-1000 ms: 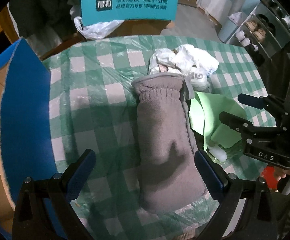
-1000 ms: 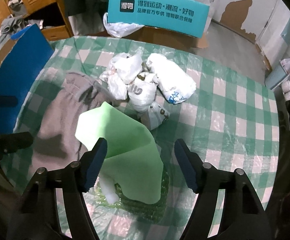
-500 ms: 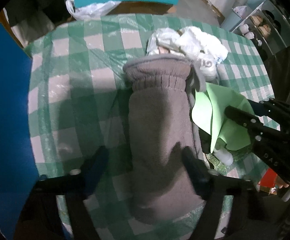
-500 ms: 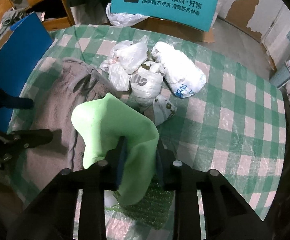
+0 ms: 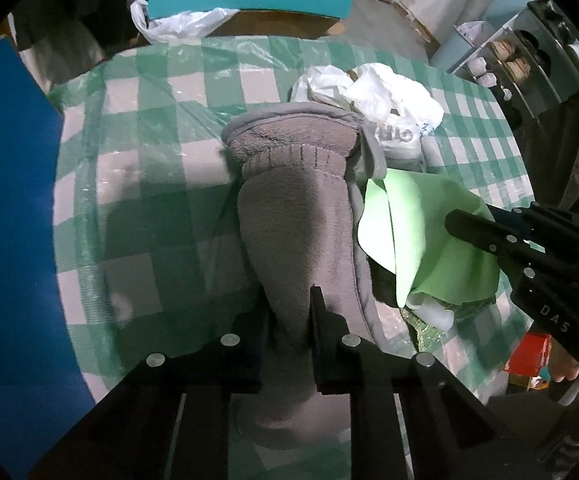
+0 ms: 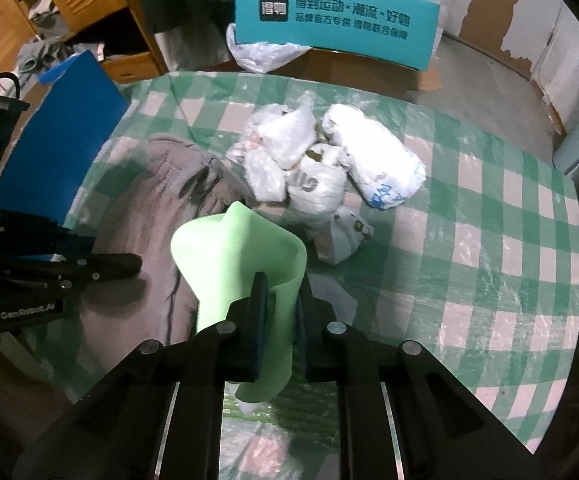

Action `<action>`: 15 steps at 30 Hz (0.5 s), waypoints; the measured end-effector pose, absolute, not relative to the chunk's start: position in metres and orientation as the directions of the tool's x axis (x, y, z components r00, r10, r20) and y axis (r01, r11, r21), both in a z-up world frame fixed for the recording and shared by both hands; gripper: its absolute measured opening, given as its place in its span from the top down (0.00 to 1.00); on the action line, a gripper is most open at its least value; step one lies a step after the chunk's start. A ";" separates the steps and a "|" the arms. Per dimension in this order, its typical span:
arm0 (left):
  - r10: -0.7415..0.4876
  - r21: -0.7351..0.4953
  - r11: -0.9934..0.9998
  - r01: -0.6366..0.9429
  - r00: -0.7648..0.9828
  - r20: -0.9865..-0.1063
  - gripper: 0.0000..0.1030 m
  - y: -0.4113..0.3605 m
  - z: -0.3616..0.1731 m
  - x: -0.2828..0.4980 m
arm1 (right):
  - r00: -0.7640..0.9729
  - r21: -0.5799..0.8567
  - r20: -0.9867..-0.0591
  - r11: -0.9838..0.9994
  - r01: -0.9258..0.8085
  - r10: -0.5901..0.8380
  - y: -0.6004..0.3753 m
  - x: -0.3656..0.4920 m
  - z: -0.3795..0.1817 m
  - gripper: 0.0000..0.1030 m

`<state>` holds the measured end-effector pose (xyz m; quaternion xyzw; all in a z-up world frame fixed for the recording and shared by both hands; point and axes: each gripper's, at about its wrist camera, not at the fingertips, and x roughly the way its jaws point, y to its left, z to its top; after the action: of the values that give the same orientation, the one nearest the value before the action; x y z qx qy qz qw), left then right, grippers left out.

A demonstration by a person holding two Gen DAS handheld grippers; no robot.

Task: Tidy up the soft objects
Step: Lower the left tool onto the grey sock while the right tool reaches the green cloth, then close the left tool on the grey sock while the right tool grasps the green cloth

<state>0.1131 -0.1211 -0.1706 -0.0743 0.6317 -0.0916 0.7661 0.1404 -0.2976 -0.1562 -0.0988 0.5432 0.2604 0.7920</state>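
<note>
- Left gripper (image 5: 289, 320) was pinched tight on the grey fleece mitten (image 5: 297, 216), cuff end beside the white bags (image 5: 377, 100).
- Right gripper (image 6: 279, 308) was clamped on the curled pale-green foam sheet (image 6: 237, 248), just right of the mitten.

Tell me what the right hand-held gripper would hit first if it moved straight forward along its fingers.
Probably the pile of white knotted plastic bags on the green checked tablecloth. The right hand-held gripper is shut on the light green foam sheet, which would arrive first; depth is unclear.
</note>
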 end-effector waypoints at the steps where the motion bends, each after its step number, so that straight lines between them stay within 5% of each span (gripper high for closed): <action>1: -0.228 -0.223 0.974 0.048 0.187 -0.956 0.85 -0.120 -0.170 0.112 | 0.274 0.129 -0.910 0.842 -0.524 0.310 -0.295 0.139 -0.155 0.88; 15: -0.166 -0.168 0.986 0.001 0.154 -0.974 0.77 -0.090 -0.168 0.102 | 0.264 0.129 -0.915 0.841 -0.526 0.306 -0.278 0.135 -0.154 0.87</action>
<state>0.1020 -0.0895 -0.1681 -0.0640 0.6481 -0.0552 0.7568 0.1349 -0.2780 -0.1539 -0.1009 0.5462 0.2637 0.7886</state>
